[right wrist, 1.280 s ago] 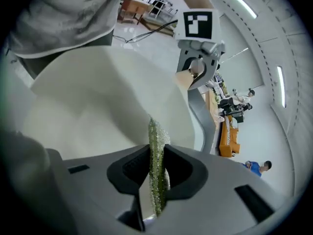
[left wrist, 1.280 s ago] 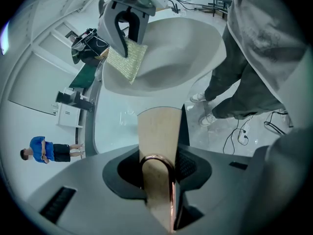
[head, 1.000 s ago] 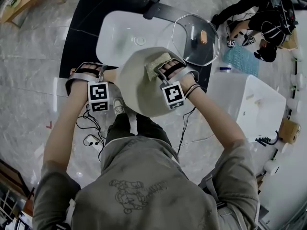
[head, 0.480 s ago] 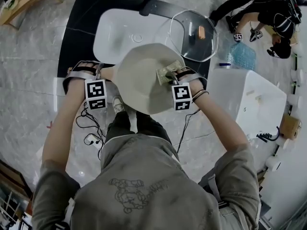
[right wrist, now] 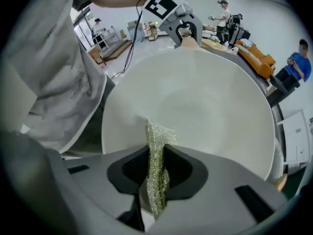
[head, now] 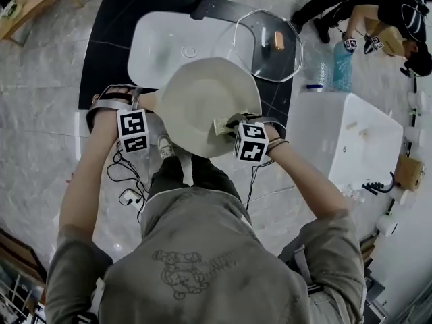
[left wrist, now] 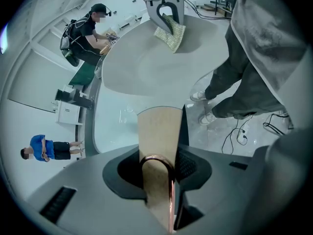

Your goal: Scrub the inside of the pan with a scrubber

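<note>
Left gripper (left wrist: 157, 177) clamps the handle (left wrist: 160, 131); right gripper (right wrist: 155, 180) pinches the scrubber (right wrist: 157, 136), pan (right wrist: 205, 106) just ahead.

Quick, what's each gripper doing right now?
Left gripper: closed on the pan handle.
Right gripper: closed on the scrubber.

Cream pan (head: 202, 100); yellow-green scrubber (head: 221, 125); tan handle (left wrist: 159, 131).

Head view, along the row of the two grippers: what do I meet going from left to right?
The left gripper on the pan's handle → pan → right gripper holding the scrubber → white tub.
</note>
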Demonstrator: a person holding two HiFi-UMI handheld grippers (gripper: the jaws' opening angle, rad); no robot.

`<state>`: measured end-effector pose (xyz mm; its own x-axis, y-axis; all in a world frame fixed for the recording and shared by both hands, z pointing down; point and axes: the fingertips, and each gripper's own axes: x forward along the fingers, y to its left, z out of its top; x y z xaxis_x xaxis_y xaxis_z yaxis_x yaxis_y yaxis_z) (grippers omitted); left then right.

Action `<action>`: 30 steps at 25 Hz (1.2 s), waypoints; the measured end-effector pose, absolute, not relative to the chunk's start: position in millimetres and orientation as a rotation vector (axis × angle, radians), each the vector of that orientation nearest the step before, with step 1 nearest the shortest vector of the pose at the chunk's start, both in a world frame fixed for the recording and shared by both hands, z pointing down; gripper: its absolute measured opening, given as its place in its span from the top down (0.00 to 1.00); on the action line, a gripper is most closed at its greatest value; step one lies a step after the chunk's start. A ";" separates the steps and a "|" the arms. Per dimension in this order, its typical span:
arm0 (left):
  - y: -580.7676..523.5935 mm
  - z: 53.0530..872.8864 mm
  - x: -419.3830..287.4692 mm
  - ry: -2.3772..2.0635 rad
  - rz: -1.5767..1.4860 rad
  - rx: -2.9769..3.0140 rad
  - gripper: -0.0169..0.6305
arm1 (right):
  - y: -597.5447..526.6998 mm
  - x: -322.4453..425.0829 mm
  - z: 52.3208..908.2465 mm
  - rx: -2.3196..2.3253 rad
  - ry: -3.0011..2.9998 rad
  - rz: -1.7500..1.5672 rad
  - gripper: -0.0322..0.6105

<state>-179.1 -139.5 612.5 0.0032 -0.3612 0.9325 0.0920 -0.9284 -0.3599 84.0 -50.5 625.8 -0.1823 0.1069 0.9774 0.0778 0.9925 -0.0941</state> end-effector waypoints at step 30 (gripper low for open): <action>-130.4 593.1 -185.7 0.459 -2.009 -2.095 0.60 | -110.8 -6.7 514.8 0.653 -2.496 0.882 0.82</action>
